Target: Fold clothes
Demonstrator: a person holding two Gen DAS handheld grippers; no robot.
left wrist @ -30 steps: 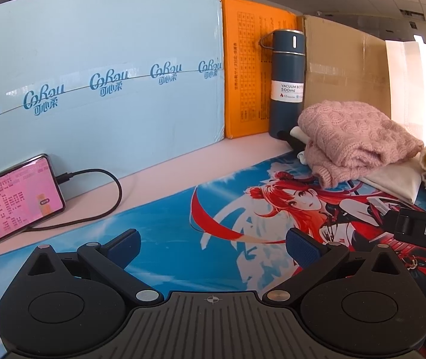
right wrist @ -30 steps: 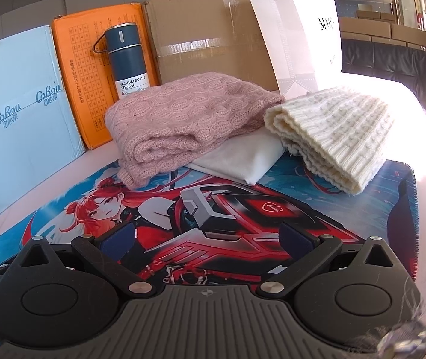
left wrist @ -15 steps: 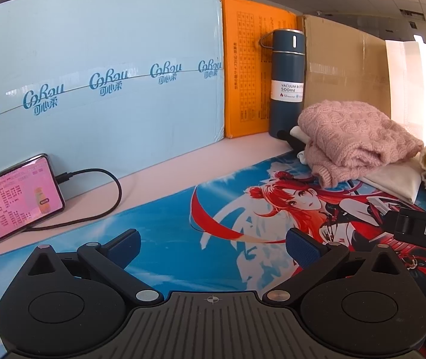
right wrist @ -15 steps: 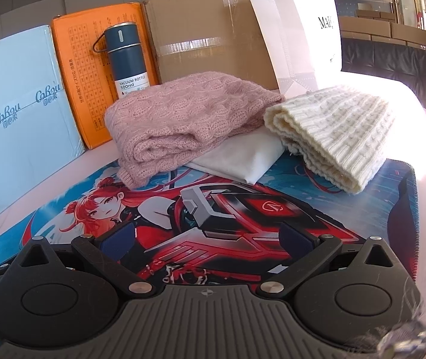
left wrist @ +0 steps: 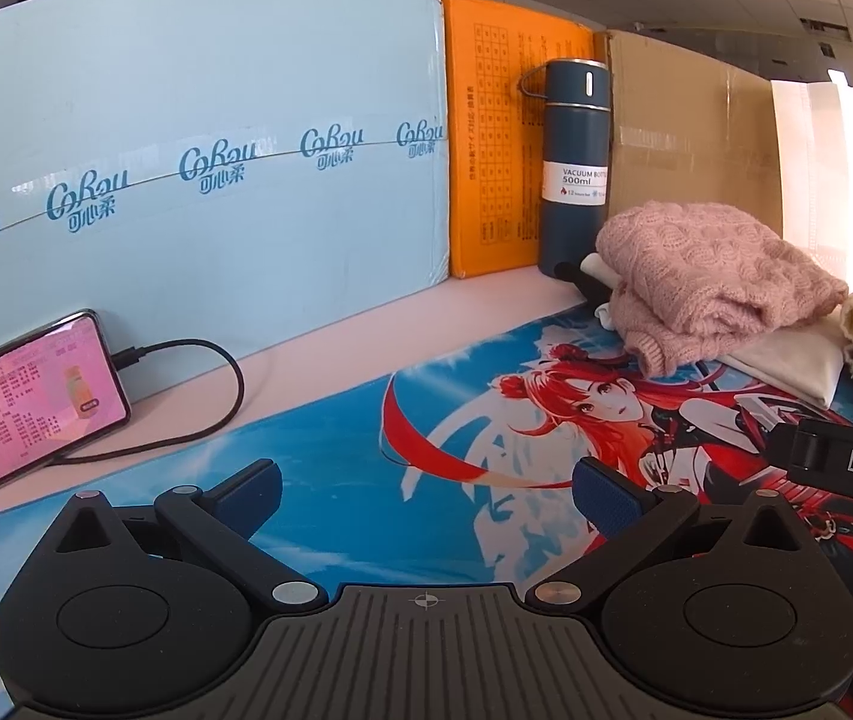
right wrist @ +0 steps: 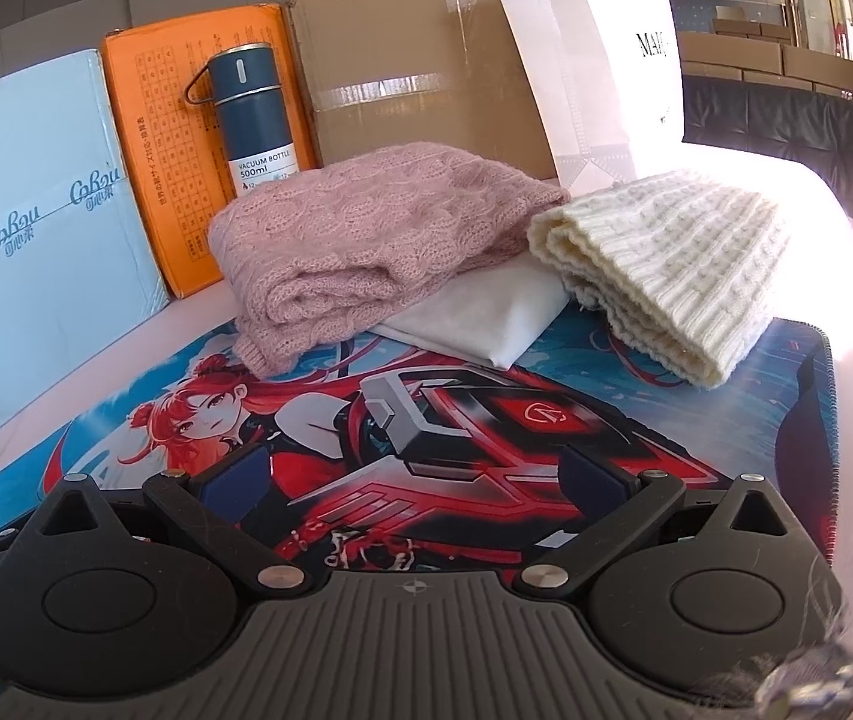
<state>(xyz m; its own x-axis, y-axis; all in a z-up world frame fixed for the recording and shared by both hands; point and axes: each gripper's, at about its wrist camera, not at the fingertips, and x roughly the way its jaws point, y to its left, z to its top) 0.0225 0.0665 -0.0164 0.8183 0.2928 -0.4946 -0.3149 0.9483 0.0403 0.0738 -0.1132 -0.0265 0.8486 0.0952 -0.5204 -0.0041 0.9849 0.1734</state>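
Clothes sit at the far right of the printed mat (right wrist: 606, 414): a pink sweater (right wrist: 366, 240) lies on a flat white garment (right wrist: 486, 324), and a cream sweater (right wrist: 678, 276) rests just beside it on the right, touching the white one. All three look folded. The left gripper (left wrist: 423, 495) and right gripper (right wrist: 414, 480) hover low over the near part of the mat, jaws spread wide, holding nothing, well apart from the pile.

Judging from this, trouble would come from pinching too much at once. The pink knit overlaps the white garment, so a deep bite could drag both and undo the folds. A blue bottle (right wrist: 252, 120) stands just behind the pink sweater; a hard pull or overshoot could tip it. On the far left, a phone (left wrist: 24, 402) and its cable (left wrist: 210, 396) could snag a sweeping left gripper.
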